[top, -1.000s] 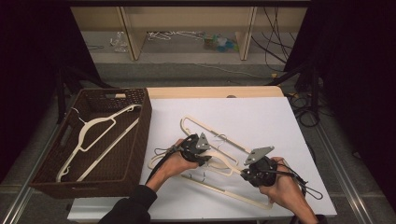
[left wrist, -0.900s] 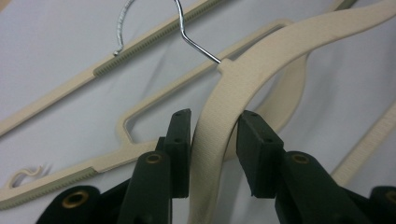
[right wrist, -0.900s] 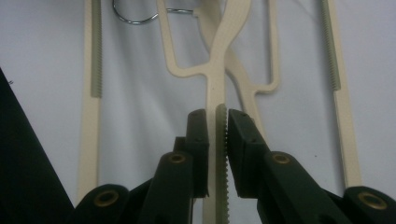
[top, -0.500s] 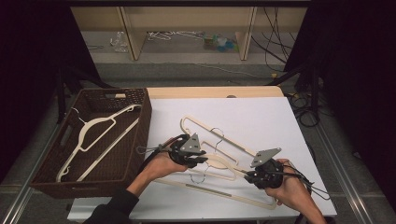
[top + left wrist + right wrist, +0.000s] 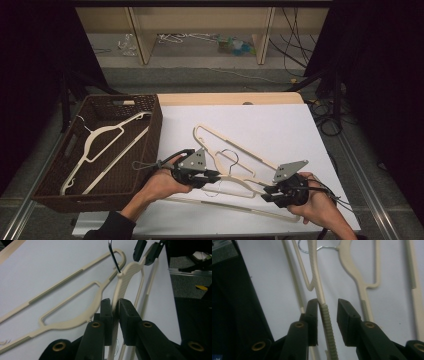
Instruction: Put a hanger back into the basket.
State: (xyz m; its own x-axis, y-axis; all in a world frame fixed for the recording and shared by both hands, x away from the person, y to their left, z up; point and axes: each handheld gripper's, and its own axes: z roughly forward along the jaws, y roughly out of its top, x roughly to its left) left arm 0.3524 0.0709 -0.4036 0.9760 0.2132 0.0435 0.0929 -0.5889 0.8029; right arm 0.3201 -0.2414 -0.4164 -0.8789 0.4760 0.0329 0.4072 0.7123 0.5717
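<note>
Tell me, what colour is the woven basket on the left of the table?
Dark brown; the basket shows best in the high view.

The left gripper at the bottom centre pinches the arm of a cream hanger; its metal hook rises to the top; a second hanger lies to the left on the white table; another gripper, seemingly holding the same hanger, sits at upper right.

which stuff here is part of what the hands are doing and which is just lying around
In the job:
near hanger
left gripper, shut on it
right gripper, open around its arm

Lying about:
far hanger on the table
basket
hanger in the basket
</note>
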